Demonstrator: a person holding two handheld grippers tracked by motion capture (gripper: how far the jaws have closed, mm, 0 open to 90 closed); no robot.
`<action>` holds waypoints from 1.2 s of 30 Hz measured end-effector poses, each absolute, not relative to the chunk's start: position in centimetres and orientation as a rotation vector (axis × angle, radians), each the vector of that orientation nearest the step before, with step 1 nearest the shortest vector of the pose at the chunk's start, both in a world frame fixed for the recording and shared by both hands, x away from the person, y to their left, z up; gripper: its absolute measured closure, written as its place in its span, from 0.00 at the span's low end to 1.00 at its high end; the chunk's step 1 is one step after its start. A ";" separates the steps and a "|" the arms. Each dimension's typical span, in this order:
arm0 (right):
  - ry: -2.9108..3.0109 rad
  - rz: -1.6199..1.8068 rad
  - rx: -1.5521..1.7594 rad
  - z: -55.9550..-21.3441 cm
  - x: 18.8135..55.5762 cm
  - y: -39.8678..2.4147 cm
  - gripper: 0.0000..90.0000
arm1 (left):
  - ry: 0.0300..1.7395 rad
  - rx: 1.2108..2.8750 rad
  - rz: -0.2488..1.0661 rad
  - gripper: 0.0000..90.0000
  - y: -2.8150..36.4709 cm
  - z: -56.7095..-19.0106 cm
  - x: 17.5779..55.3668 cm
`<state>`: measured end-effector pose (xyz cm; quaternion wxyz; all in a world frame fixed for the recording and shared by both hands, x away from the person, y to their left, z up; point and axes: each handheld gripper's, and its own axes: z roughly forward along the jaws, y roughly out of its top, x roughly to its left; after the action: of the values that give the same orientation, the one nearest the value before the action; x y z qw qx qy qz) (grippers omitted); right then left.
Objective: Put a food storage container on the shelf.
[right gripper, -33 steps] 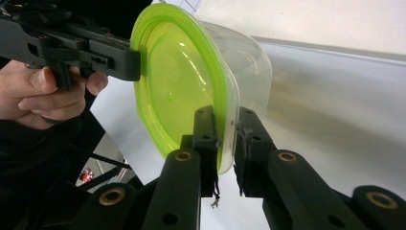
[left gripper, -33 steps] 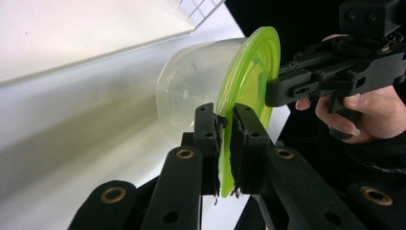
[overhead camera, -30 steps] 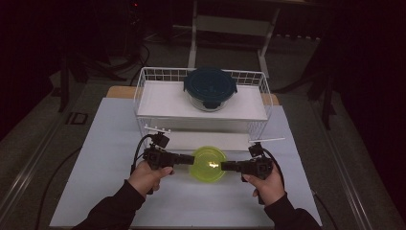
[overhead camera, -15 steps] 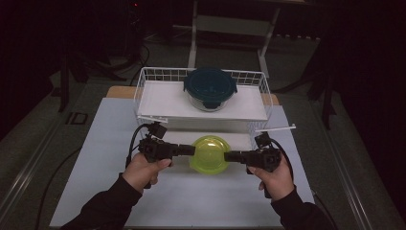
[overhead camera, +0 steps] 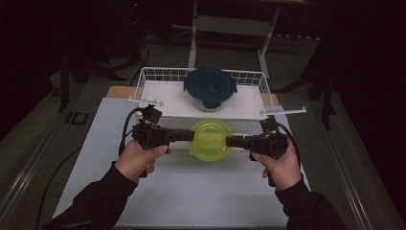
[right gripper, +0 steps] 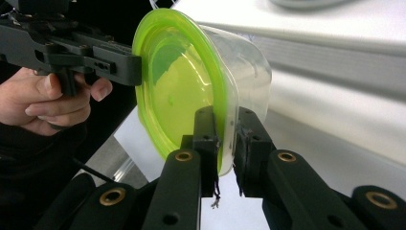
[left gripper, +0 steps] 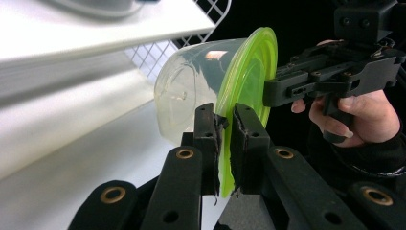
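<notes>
**Clerk:** Item one, nearest you — the hands. Condition?

**Me:** My left gripper (overhead camera: 191, 135) is pinched tight on the rim of the green-lidded container (overhead camera: 210, 139); my right gripper (overhead camera: 229, 141) is pinched on the opposite rim. Both sets of jaws are nearly closed, with only the lid's lip between the pads.

**Clerk:** Change since the previous entry?

**Me:** A second ago the container sat low on the white table (overhead camera: 191, 191), just in front of the wire basket (overhead camera: 249, 79). Now both hands have come up together and the container hangs between them, off the surface and level with the basket's front wall. I judge the lift is done and the carry over that wall comes next — most likely to set it down inside.

**Clerk:** Item two, the container itself?

**Me:** A clear plastic tub, rounded corners, empty as far as I can tell; the lid is translucent lime green, seated all round. In both gripper views it appears on its side, because the cameras are rolled.

**Clerk:** Item three, beyond it?

**Me:** In the basket, behind the container — a glass bowl with dark teal lid (overhead camera: 209, 87), resting on the basket's white floor, well apart from my load.
</notes>
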<state>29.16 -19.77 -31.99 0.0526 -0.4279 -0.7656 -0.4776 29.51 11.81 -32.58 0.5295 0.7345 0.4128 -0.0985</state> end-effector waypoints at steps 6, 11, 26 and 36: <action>-2.347 -1.486 -1.302 -29.9 29.7 -19.6 0.90 | 0.975 1.751 -0.208 0.90 11.8 -30.6 30.2; -2.358 -1.508 -1.307 -28.4 30.3 -19.5 0.90 | 0.974 1.746 -0.192 0.90 11.8 -29.1 30.8; -2.358 -1.576 -1.323 -24.5 33.1 -19.6 0.90 | 0.967 1.733 -0.145 0.91 11.5 -25.0 33.8; -2.362 -1.572 -1.386 -23.1 36.0 -19.8 0.89 | 0.999 1.708 -0.143 0.91 10.9 -24.2 37.0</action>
<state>36.03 -19.80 -23.10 -0.0080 -0.4389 -0.7481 -0.4977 36.97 10.89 -24.23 0.5468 0.7208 0.4217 -0.0601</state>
